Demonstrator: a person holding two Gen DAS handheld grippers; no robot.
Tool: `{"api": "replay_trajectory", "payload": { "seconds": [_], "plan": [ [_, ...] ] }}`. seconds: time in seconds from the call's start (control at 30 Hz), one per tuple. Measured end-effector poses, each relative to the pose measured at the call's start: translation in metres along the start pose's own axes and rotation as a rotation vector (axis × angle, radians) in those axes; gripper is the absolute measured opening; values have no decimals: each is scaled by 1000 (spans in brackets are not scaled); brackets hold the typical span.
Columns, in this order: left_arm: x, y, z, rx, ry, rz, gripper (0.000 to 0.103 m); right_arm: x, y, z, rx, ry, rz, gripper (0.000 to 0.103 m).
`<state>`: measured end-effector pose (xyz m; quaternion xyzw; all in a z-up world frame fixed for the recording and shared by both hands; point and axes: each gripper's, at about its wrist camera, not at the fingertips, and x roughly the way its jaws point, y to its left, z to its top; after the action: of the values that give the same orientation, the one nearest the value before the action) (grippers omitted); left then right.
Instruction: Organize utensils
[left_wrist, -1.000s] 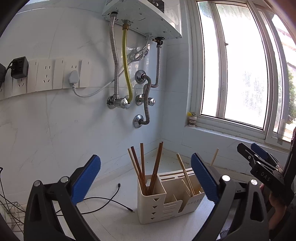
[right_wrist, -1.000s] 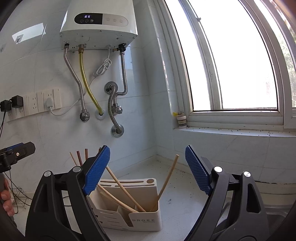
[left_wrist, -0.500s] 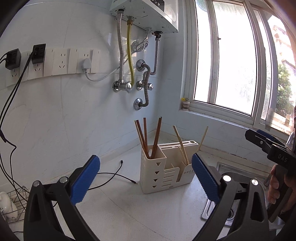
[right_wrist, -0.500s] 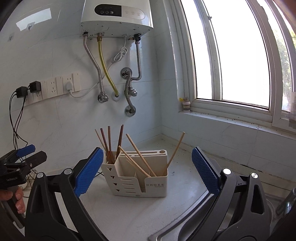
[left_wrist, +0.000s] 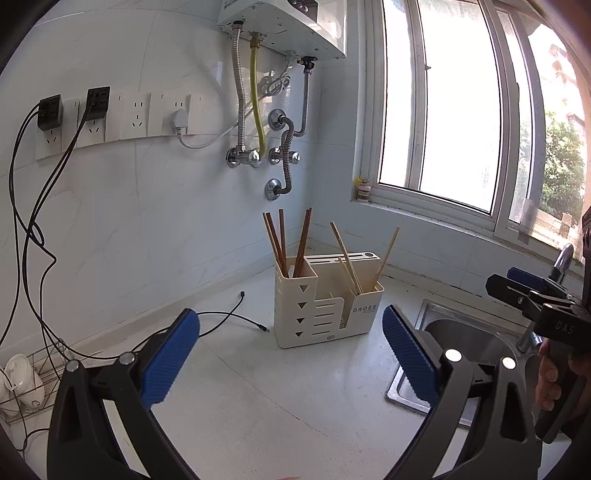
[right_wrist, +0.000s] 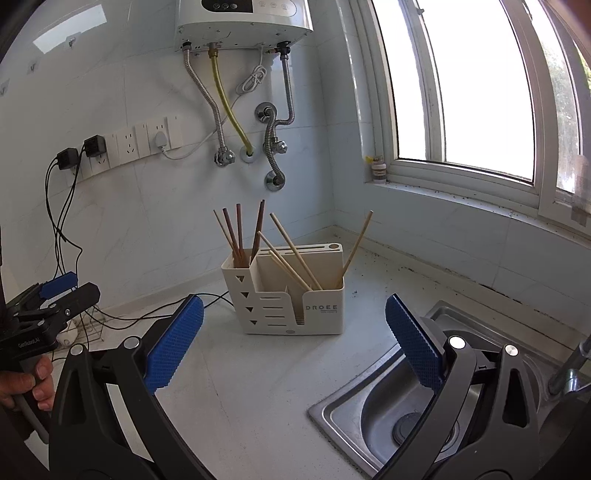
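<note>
Dark chopsticks (right_wrist: 240, 232) in holder's (right_wrist: 321, 310) far-left slot, pale chopsticks (right_wrist: 295, 258) right compartment; sorting apparently finished. Left gripper (left_wrist: 291, 350), right gripper (right_wrist: 295, 339): fingers apart, empty, near side of holder

Blue, knurled pads (left_wrist: 173, 354) are showing on the black left gripper (left_wrist: 291, 345), and the right gripper (right_wrist: 293, 338) is wearing the same blue on black. The cream holder (right_wrist: 295, 299) is displaying triangle cut-outs and grey lettering, with dark brown chopsticks (right_wrist: 240, 230) and pale tan chopsticks (right_wrist: 295, 254) standing in it. The counter (left_wrist: 277, 398) is looking white and speckled, the sink (right_wrist: 388, 402) steel grey, and a yellow hose (left_wrist: 256, 99) is hanging beside silver ribbed hoses (left_wrist: 238, 99).
</note>
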<state>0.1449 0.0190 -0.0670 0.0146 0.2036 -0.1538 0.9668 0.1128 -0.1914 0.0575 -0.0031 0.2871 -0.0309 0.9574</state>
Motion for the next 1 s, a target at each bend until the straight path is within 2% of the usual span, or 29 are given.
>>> {"api": "replay_trajectory", "payload": {
  "seconds": [0.37, 0.47, 0.67, 0.8, 1.0],
  "plan": [
    [-25, -38, -6, 74, 52, -17, 98, -40, -28, -8, -30, 56, 64, 94],
    [-30, -42, -8, 63, 80, -27, 98, -50, -38, -6, 5, 73, 96, 94],
    [-39, -53, -12, 91, 104, -24, 98, -66, -41, 1, -42, 73, 81, 94],
    [-44, -55, -12, 72, 115, -41, 98, -73, -39, -4, -66, 80, 78, 94],
    [-47, -52, -16, 77, 115, -21, 98, -75, -41, -11, -54, 89, 78, 94]
  ]
}}
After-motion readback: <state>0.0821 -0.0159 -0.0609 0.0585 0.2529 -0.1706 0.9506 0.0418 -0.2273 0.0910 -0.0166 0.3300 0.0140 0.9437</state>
